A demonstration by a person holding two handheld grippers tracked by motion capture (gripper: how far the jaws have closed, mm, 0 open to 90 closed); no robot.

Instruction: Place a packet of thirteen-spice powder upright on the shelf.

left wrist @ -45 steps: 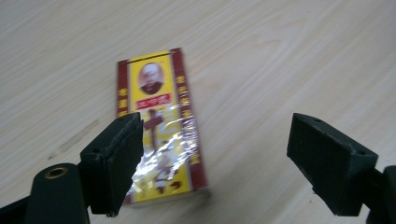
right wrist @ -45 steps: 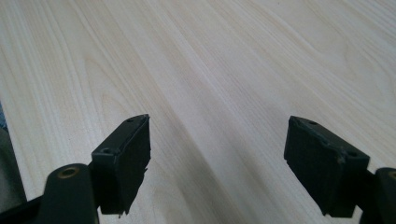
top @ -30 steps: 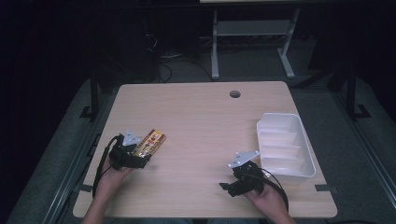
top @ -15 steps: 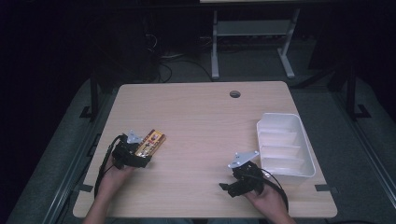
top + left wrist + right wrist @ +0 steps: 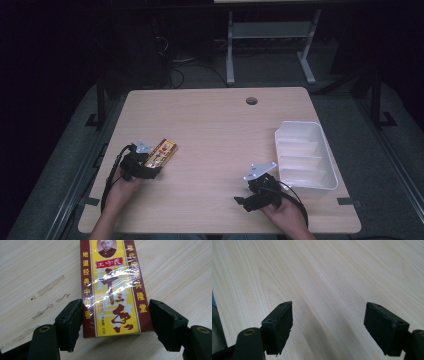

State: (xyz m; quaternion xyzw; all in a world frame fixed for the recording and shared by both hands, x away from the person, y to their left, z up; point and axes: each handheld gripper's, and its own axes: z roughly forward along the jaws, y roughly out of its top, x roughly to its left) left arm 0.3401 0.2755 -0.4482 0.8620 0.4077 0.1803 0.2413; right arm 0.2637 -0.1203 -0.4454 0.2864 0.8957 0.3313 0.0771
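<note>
A red and yellow box [image 5: 161,153] printed with Chinese characters lies flat on the wooden table [image 5: 215,130] at the near left. My left gripper [image 5: 151,168] has its jaws at the box's near end. They have just been closing, and in the left gripper view the box [image 5: 112,290] lies between them with both pads against its long sides. My right gripper [image 5: 244,201] rests at the near right, just left of the white tray, open. In its own view the right gripper [image 5: 328,312] has bare wood between the pads.
A white tray [image 5: 320,145] with several compartments stands at the right edge of the table. A round cable hole [image 5: 251,100] sits near the far edge. Metal frame legs [image 5: 230,55] stand on the dark floor behind the table.
The left gripper's jaws have closed in on the near end of the box. The right gripper has stayed where it was.
</note>
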